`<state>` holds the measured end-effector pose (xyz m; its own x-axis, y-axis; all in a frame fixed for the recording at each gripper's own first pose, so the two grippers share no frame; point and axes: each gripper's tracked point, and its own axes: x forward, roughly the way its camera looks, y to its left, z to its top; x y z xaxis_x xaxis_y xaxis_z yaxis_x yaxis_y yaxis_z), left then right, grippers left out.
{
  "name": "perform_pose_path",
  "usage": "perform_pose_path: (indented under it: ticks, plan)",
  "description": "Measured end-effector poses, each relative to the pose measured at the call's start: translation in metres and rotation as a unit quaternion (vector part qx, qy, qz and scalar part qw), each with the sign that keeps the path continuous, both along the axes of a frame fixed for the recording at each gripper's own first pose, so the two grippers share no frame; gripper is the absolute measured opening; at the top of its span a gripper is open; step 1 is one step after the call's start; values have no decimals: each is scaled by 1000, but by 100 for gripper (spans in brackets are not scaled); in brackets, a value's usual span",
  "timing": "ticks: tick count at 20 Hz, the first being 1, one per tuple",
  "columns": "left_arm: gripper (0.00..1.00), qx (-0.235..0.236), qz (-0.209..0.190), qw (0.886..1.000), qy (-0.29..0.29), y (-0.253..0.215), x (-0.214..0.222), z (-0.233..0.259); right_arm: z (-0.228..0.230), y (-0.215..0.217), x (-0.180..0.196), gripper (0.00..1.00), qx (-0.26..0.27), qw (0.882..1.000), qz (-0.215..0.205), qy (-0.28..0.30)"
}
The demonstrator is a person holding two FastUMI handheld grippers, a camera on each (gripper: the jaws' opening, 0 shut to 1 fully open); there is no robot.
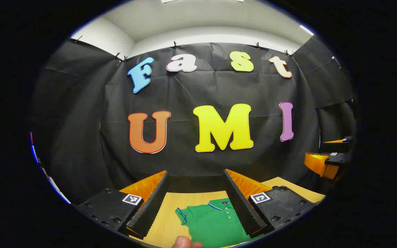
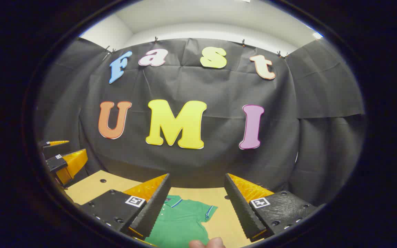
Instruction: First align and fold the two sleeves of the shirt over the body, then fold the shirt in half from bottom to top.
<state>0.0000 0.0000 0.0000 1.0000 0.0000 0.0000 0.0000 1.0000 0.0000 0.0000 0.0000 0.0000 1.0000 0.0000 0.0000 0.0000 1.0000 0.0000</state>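
Green short-sleeved polo shirt (image 1: 212,220) with striped sleeve cuffs lies flat on the light wooden table (image 1: 164,220), collar toward the black cloth wall (image 1: 198,93), both sleeves spread out to the sides; no fold made yet, by the look of it. Left gripper (image 1: 195,203) hangs above the shirt, fingers wide apart, holding nothing. Right gripper (image 2: 195,203) likewise: raised over the shirt, fingers spread, empty. Each frames the sleeve on its own side of the shirt, so my read is a start pose, lined up for the sleeve folds. In the left gripper view the right gripper also shows off beside the shirt, well apart. Shirt hem is cut off in both views; a fingertip (image 1: 184,243) intrudes at the shirt's lower edge.
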Motion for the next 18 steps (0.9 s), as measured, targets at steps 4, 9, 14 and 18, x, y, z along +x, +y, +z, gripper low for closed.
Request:
perform_pose_path:
  ticks: [4, 9, 14, 18]
  plan:
    - [98, -18, -2, 1000, 14, -8, 10, -11, -5, -7, 11, 97, -14, 1000, 4, 7]
    - [98, -23, 2, 999, 27, -8, 17, -19, -5, -16, 17, 97, -20, 1000, 2, 7]
    - [99, -21, 3, 999, 36, -7, 21, -25, -8, -15, 19, 97, -19, 1000, 3, 12]
    - [99, -14, 0, 999, 32, -7, 21, -23, -11, -15, 19, 97, -20, 1000, 4, 15]
